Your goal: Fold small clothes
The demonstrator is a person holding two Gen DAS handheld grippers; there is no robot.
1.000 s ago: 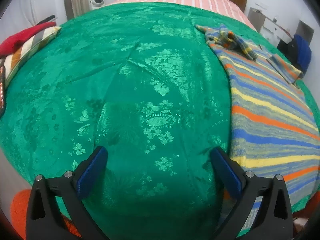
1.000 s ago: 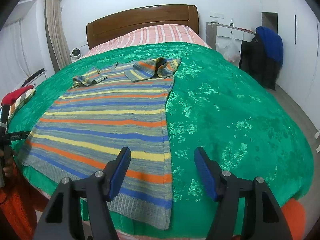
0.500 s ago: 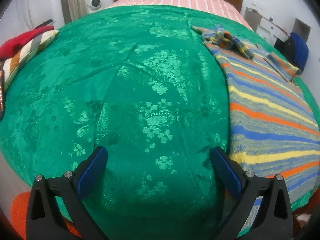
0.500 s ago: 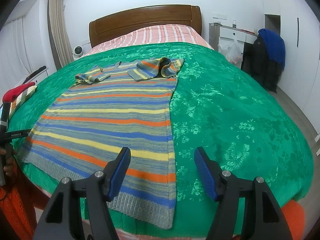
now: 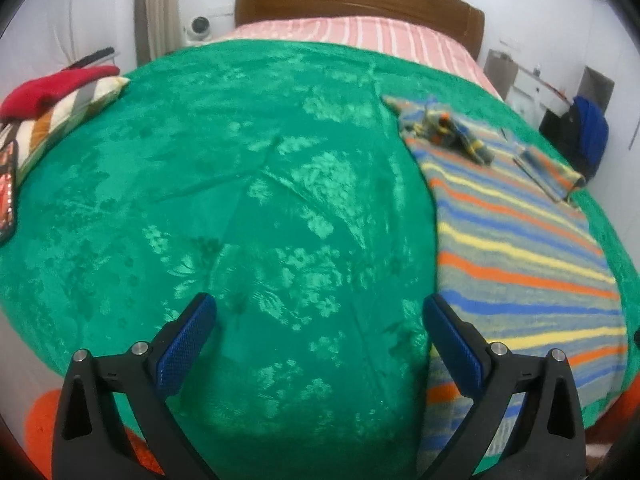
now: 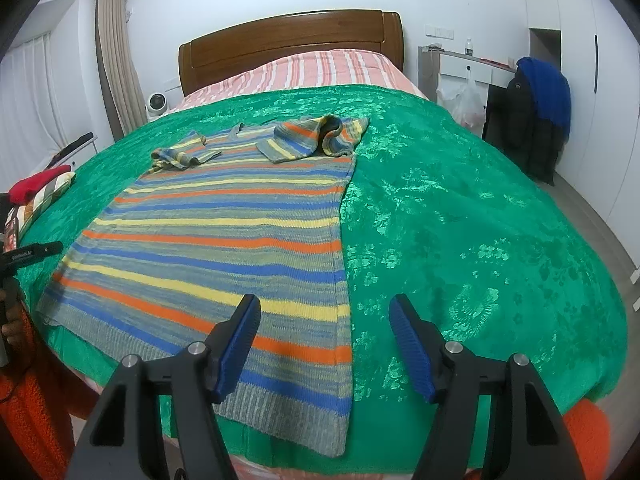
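- Right now the striped sweater lies flat on the green bedspread, its ribbed hem hanging just over the near edge of the bed and both sleeves already turned in across the chest. If you pull on the hem carelessly, I judge that the whole garment slides toward you instead of folding.
- Watch the right sleeve: it sits bunched and humped, not flat. Folding the body over it as it stands will likely leave a lump and a crooked packet.
- Note the left sleeve looks twisted too; the same risk applies on that side.
- Your right tongs are spread wide with nothing between the pads, hovering over the sweater's right edge near the hem. One pad hangs over knit, the other over bedspread, so closing here could pinch the slippery cover along with the sweater.
- Your left tongs are also spread and empty, but they sit over bare bedspread with the sweater off to their right. Reaching from there, you may catch only one layer of the knit.
- Mind the shiny bedspread itself: it looks smooth and already creased, so it may ruck up under a dragged fold.
- Keep clear of the striped pillow at the bed's left edge when you swing the left tongs.
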